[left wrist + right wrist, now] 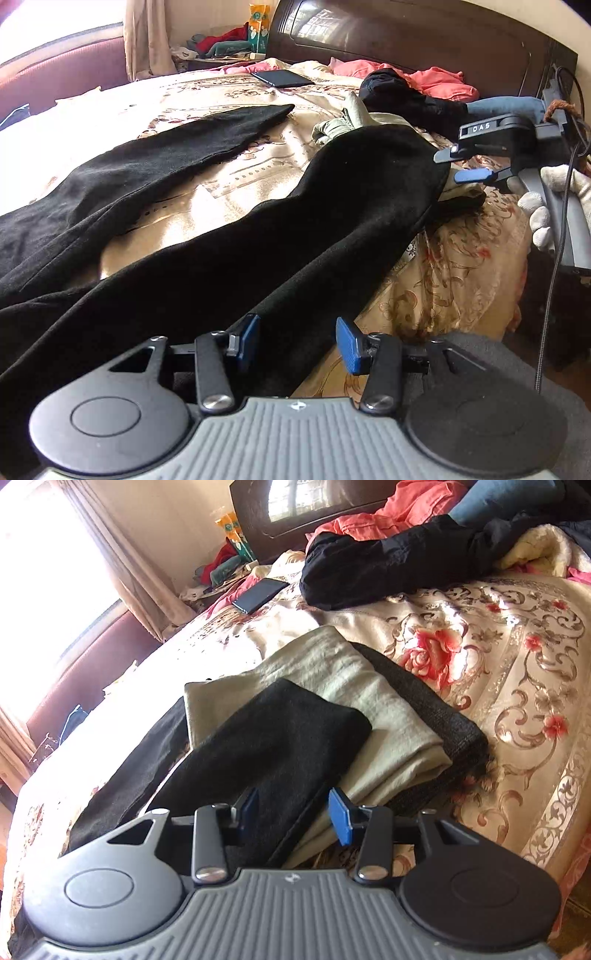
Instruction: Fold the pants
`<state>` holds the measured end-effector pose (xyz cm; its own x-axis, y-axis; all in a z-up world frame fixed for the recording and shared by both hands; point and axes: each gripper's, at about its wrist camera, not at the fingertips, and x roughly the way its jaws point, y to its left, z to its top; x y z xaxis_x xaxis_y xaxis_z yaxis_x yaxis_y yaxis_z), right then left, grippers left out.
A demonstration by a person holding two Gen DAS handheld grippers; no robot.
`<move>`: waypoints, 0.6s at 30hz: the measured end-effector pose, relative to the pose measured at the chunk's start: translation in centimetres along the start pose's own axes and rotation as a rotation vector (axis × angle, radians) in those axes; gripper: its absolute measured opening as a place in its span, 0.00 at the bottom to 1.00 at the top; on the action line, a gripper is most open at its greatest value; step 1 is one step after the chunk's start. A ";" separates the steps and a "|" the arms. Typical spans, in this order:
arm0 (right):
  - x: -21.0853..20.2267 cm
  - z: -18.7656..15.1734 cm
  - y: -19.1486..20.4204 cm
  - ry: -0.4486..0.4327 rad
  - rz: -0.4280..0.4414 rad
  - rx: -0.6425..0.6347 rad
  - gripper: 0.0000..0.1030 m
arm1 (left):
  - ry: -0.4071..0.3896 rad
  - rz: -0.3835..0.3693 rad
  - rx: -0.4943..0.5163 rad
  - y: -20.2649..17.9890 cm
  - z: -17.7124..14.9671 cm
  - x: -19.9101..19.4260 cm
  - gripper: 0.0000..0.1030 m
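The letters "DAS" are printed in white on the right gripper [467, 164]. Black pants [207, 236] are spread flat on a floral bed [461, 258], legs apart, one hem laid over folded pale cloth [354, 686]. Both grippers' fingers are parted, nothing grasped; the left gripper [295, 343] hovers above one leg.

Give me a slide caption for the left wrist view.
Black pants spread legs apart on a floral bedspread, left gripper open over one leg, right gripper open at its far end.
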<state>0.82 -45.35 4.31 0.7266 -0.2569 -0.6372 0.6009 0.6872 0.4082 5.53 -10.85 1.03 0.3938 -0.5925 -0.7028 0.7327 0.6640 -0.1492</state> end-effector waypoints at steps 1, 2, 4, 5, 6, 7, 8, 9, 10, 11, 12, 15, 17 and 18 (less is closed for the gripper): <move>0.8 0.3 -0.4 0.023 -0.026 0.015 0.42 | -0.007 0.002 -0.005 -0.2 0.3 0.5 0.57; 1.8 0.4 -1.0 0.044 -0.045 0.045 0.42 | -0.012 0.005 -0.007 -0.4 0.5 0.7 0.57; 2.5 0.3 -2.2 0.062 -0.029 0.102 0.41 | -0.021 0.010 -0.004 -0.7 0.8 1.1 0.57; 2.6 0.3 -2.7 0.063 -0.013 0.126 0.41 | -0.027 0.010 -0.003 -0.8 0.9 1.2 0.57; 2.7 0.2 -3.1 0.062 0.005 0.150 0.41 | -0.030 0.003 -0.006 -0.8 1.0 1.3 0.57; 2.9 0.3 -3.5 0.068 0.021 0.175 0.42 | -0.031 -0.005 -0.009 -0.8 1.2 1.6 0.57; 3.1 0.5 -3.8 0.072 0.031 0.190 0.43 | -0.031 -0.008 -0.008 -0.9 1.3 1.8 0.57; 3.2 0.6 -3.9 0.072 0.043 0.199 0.43 | -0.030 -0.009 -0.003 -1.0 1.5 2.1 0.57; 3.2 0.8 -4.0 0.068 0.057 0.204 0.43 | -0.033 -0.008 0.003 -1.1 1.7 2.3 0.57; 3.4 1.0 -3.9 0.066 0.056 0.202 0.43 | -0.037 -0.009 0.007 -1.2 1.8 2.3 0.57; 3.5 1.1 -3.9 0.062 0.052 0.201 0.43 | -0.043 -0.009 0.011 -1.4 1.9 2.4 0.57; 4.1 1.4 -4.0 0.068 0.066 0.216 0.42 | -0.049 -0.001 0.018 -1.7 2.1 2.7 0.57; 3.8 1.5 -3.6 0.060 0.094 0.198 0.26 | -0.044 0.004 0.028 -2.0 2.0 3.0 0.57; 3.7 1.5 -3.5 0.058 0.105 0.193 0.14 | -0.040 0.004 0.034 -2.2 1.9 3.1 0.57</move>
<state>1.94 -49.69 1.47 0.7715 -0.1479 -0.6188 0.5798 0.5637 0.5882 6.26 -15.02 0.50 0.4182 -0.6077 -0.6751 0.7489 0.6513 -0.1222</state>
